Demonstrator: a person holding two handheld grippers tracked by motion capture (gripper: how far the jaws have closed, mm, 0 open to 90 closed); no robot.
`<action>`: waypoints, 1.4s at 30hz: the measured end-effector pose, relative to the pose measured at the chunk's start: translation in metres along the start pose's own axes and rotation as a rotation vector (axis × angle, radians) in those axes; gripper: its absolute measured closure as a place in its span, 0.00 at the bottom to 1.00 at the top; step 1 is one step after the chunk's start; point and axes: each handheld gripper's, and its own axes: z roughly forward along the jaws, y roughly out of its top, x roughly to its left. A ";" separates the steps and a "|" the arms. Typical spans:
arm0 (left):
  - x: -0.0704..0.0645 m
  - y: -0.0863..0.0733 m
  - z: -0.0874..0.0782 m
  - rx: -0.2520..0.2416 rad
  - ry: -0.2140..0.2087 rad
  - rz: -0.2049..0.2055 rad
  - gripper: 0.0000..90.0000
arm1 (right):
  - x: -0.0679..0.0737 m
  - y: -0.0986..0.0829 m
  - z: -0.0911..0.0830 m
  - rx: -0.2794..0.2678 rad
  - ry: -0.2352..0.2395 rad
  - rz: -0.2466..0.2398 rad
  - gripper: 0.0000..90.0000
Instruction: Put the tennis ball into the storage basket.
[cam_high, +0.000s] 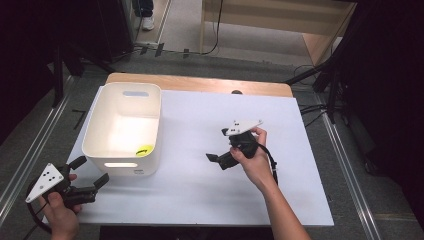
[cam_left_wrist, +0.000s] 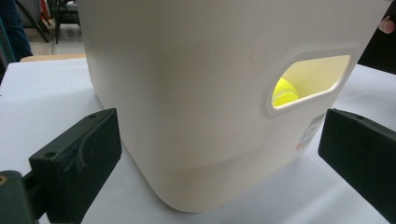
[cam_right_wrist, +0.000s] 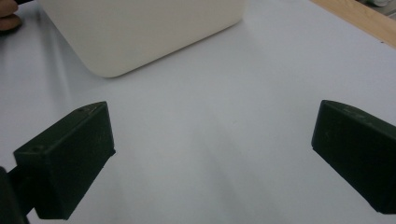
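Inside, the ball (cam_left_wrist: 285, 92) shows through the bin's (cam_left_wrist: 196, 93) slot.

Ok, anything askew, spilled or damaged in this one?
Nothing stands out. The white bin sits upright on the table with a yellow ball inside; the left gripper and the right gripper are open, holding nothing.

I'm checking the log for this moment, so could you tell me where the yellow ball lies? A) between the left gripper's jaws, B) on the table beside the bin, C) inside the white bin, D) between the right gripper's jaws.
C: the yellow ball lies on the floor of the white bin, and the left gripper view shows it through the bin's handle slot; both grippers' jaws stand open and hold nothing.
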 end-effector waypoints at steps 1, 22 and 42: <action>0.000 0.000 0.000 0.000 0.000 0.000 0.00 | -0.001 -0.002 -0.001 -0.006 -0.003 0.000 0.00; 0.000 0.000 0.000 0.004 0.005 0.000 0.00 | -0.010 -0.048 -0.030 -0.067 -0.066 0.061 0.00; -0.001 0.000 0.000 0.007 0.008 0.004 0.00 | -0.018 -0.091 -0.058 -0.096 -0.132 0.126 0.00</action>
